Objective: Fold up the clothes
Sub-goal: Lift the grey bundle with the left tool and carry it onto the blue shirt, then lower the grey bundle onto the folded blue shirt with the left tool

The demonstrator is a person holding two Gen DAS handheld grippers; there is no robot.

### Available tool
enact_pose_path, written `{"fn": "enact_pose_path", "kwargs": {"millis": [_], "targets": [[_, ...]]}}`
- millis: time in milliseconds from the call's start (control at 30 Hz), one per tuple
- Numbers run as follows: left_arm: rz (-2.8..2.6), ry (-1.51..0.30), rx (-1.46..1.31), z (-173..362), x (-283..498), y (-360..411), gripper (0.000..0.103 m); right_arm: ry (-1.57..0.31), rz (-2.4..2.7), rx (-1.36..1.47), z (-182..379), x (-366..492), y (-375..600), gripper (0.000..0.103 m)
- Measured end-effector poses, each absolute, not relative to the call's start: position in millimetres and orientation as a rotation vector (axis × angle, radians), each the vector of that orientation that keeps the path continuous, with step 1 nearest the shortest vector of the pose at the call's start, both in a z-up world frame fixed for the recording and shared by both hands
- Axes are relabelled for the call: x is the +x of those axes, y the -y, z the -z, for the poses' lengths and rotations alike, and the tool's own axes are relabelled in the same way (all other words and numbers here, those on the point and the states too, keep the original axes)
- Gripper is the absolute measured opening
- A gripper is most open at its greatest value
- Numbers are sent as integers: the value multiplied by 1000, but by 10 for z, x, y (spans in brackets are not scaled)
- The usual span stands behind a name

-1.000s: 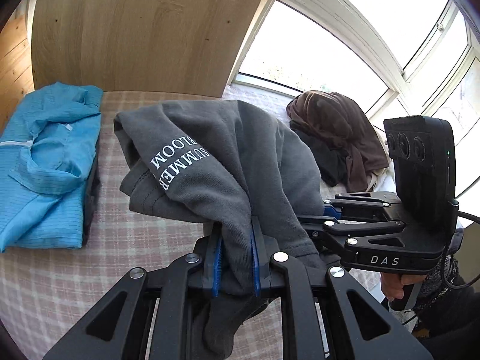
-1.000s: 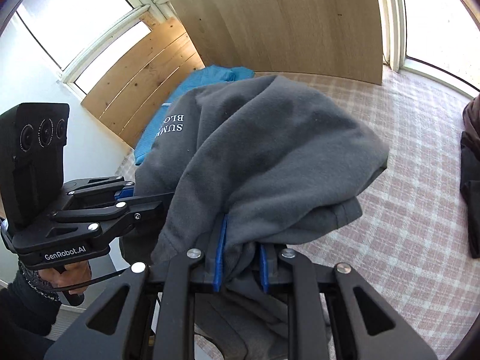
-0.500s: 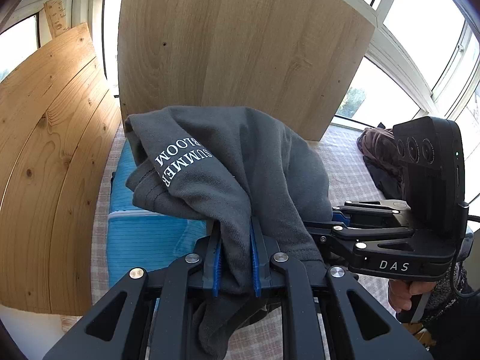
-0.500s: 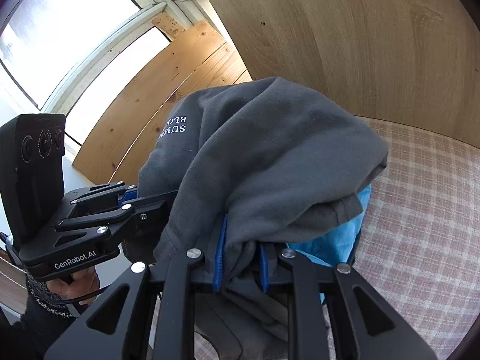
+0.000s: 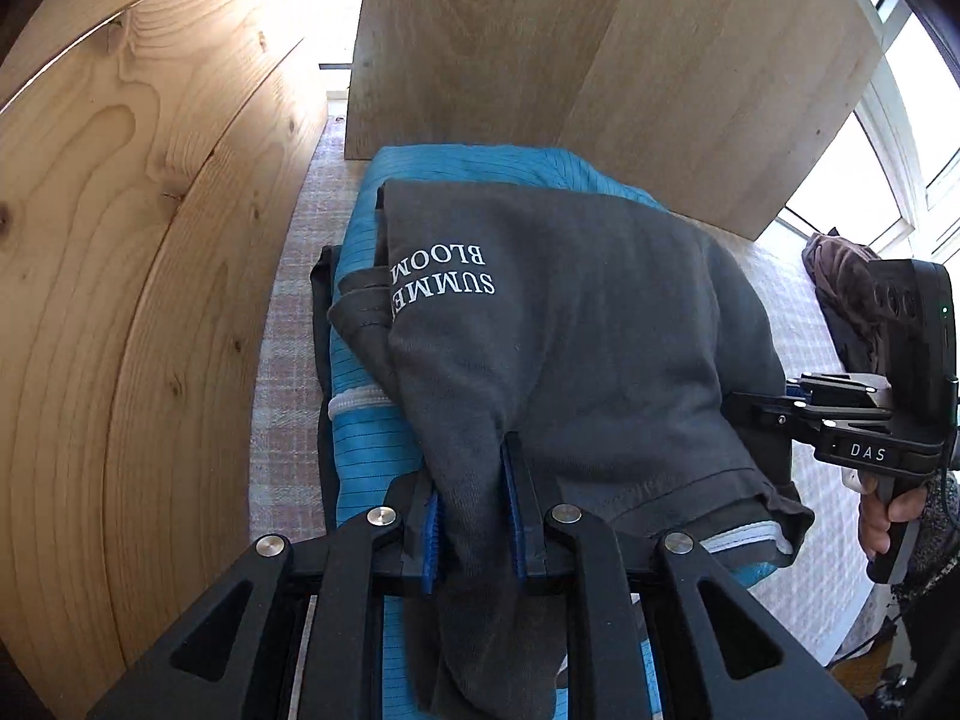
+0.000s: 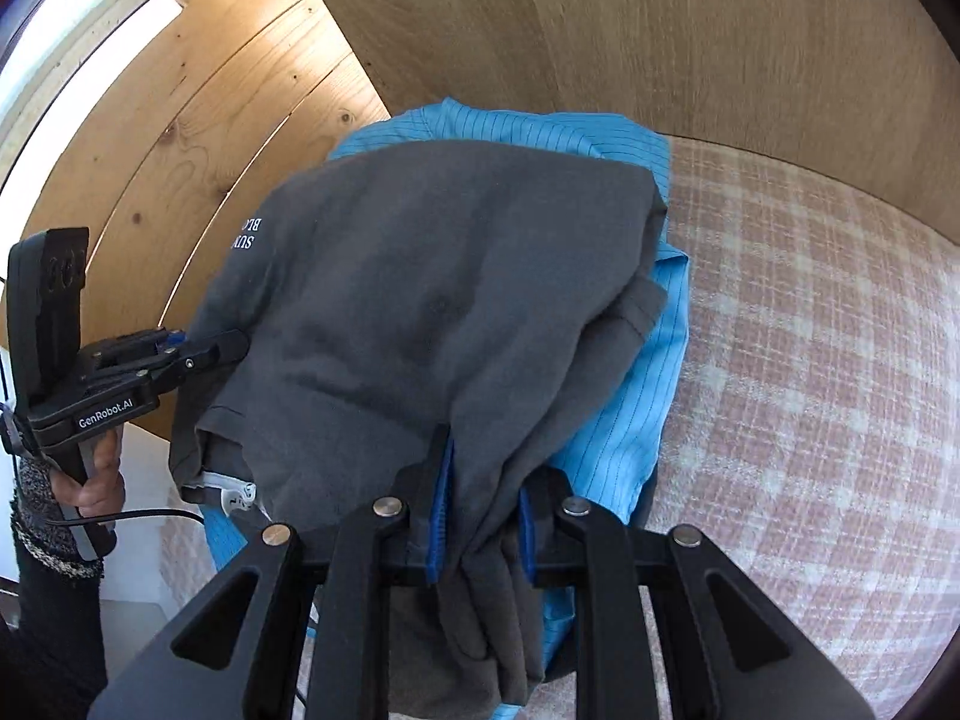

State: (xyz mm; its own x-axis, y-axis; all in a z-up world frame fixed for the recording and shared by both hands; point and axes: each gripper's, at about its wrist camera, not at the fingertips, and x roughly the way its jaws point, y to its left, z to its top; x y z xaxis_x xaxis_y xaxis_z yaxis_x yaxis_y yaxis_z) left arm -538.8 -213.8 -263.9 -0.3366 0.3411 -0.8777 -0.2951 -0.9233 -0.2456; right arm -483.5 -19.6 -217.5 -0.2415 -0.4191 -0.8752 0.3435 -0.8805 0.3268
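A folded dark grey shirt (image 5: 570,330) printed "SUMMER BLOOM" lies draped over a folded blue garment (image 5: 372,450) in the corner by the wooden boards. My left gripper (image 5: 474,468) pinches a bunch of the grey cloth at the near edge; its jaws are opening slightly, with the cloth still between the blue pads. My right gripper (image 6: 483,468) is shut on another bunch of the grey shirt (image 6: 432,276), above the blue garment (image 6: 630,420). Each gripper also shows in the other's view, held by a hand at the shirt's side.
Pine planks (image 5: 150,300) stand close on the left and a plywood board (image 5: 600,60) stands behind the stack. A checked pink bedspread (image 6: 810,360) stretches to the right. A brown clothes pile (image 5: 840,264) lies by the window.
Both grippers carried the grey shirt leftwards across the bed and lowered it onto the folded blue garment in the corner. The shirt now rests flatter.
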Motion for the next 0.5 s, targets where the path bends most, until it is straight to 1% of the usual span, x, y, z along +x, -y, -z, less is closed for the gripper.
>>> {"fn": "enact_pose_path", "kwargs": {"millis": [67, 133, 200, 233, 300, 400, 433, 500], "targets": [[-2314, -19, -1503, 2593, -5339, 2100, 23, 92, 2144, 1552, 2141, -4847, 129, 19], [-2351, -57, -1481, 2484, -5270, 2129, 26, 100, 2150, 1547, 2054, -4838, 32, 22], [-2390, -82, -1449, 2346, -5201, 2201, 26, 92, 2182, 1535, 1935, -4814, -75, 22], [-2420, -91, -1428, 2265, -5161, 2234, 24, 88, 2204, 1521, 1849, -4779, -138, 22], [-2464, -95, -1369, 2100, -5081, 2278, 23, 66, 2300, 1467, 1657, -4721, -242, 22], [-2439, -9, -1254, 1954, -5019, 2274, 23, 82, 2296, 1352, 1486, -4685, -169, 22], [-2416, -6, -1242, 1982, -5012, 2227, 23, 89, 2288, 1314, 1433, -4675, -138, 22], [-2377, -44, -1259, 2128, -5061, 2107, 23, 29, 2258, 1311, 1508, -4681, 18, 22]]}}
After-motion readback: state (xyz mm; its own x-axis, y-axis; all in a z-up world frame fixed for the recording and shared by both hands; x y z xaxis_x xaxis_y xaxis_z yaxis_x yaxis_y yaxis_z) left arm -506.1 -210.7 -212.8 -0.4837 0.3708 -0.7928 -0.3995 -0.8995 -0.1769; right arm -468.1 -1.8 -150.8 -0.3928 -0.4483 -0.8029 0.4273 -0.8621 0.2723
